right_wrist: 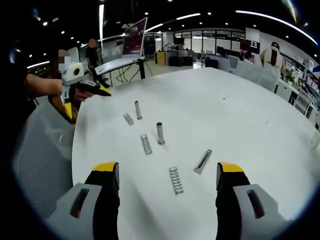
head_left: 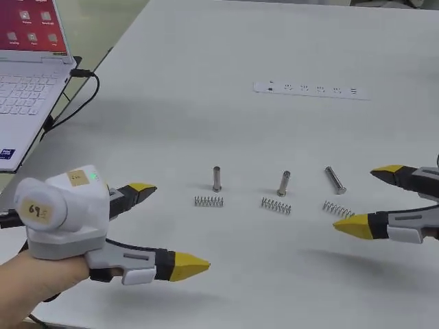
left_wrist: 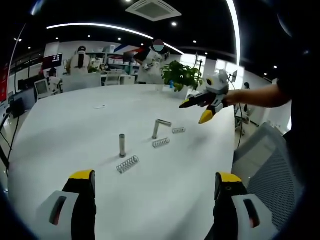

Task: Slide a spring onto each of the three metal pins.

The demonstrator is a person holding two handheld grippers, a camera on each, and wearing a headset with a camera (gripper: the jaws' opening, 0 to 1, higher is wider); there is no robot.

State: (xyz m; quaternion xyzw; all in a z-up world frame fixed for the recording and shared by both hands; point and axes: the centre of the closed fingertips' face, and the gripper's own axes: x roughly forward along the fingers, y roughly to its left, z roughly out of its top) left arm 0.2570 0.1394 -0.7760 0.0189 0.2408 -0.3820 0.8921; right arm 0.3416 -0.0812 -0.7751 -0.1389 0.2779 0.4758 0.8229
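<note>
Ahead of the left gripper (head_left: 171, 225), whose fingers are spread wide and hold nothing, two metal pins (head_left: 217, 178) stand upright on the table (head_left: 206, 103), each with a spring (head_left: 208, 201) lying just in front of it. Near the right gripper (head_left: 358, 199), fingers likewise apart and empty, the third pin (head_left: 335, 179) lies flat, with the third spring (head_left: 337, 208) just off the lower fingertip

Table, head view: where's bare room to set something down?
Bare table lies between the white strip and the pins, and on the near side of the springs, between the left hand-held gripper and right hand-held gripper. Crowded: the pin-and-spring row, and the laptop corner.
</note>
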